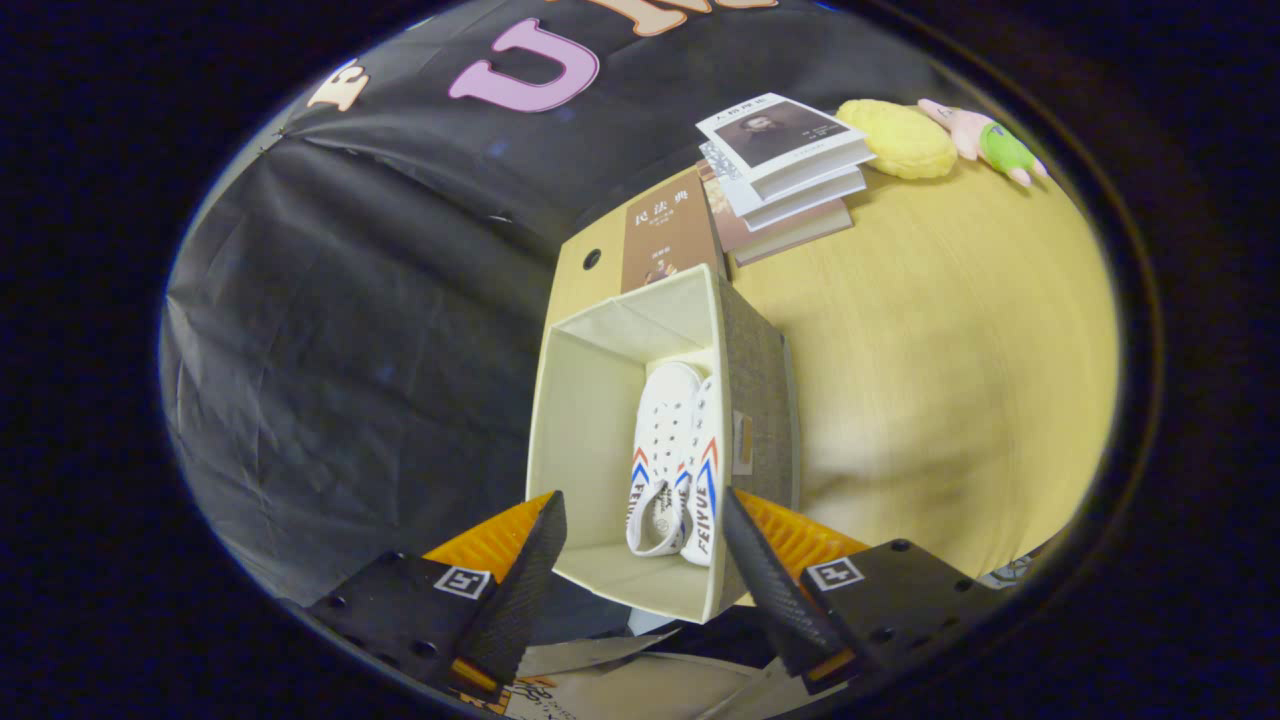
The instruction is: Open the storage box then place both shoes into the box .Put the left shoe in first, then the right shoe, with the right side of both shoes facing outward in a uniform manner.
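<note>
The storage box (590, 400) stands open on the wooden table, cream inside and grey fabric outside. One white shoe (672, 455) with red and blue stripes lies inside it against the right-hand wall, toe pointing away from me, heel toward my fingers. My gripper (645, 535) hovers above the box's near edge, open, with nothing between the fingers. The shoe's heel sits in the gap between the two fingertips, lower down inside the box.
A stack of books (785, 165) lies beyond the box, with a brown book (668, 240) beside it. A yellow plush toy (900, 140) and a pink and green toy (985, 140) rest at the far table edge. The black cloth wall hangs to the left.
</note>
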`<state>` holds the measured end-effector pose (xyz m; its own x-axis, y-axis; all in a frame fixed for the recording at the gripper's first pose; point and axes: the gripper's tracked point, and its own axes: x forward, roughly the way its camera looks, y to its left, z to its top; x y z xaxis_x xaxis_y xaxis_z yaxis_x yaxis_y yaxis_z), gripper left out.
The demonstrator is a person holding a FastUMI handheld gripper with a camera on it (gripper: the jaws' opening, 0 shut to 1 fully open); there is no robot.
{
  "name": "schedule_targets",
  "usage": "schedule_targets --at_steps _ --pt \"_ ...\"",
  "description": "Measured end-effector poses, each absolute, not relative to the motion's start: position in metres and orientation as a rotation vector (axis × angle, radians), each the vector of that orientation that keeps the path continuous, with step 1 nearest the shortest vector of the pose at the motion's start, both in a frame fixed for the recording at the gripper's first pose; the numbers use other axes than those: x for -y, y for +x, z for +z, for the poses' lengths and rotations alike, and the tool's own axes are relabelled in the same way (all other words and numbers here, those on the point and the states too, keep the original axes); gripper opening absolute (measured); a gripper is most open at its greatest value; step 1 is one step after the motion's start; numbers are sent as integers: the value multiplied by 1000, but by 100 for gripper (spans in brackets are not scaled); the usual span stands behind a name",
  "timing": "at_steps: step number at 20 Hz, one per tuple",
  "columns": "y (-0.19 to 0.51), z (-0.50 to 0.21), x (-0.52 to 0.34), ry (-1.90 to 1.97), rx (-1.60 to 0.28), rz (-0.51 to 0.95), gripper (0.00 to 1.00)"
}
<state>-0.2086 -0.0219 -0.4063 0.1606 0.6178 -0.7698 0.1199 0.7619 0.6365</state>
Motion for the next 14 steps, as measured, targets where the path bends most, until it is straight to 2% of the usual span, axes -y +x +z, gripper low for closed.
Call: schedule_targets --at_steps 2,7,14 --pt "-205 -401 29 643 -1345 415 100" --pt "-193 -373 54 572 -1171 472 100" --pt "-181 -334 128 446 -935 427 100"
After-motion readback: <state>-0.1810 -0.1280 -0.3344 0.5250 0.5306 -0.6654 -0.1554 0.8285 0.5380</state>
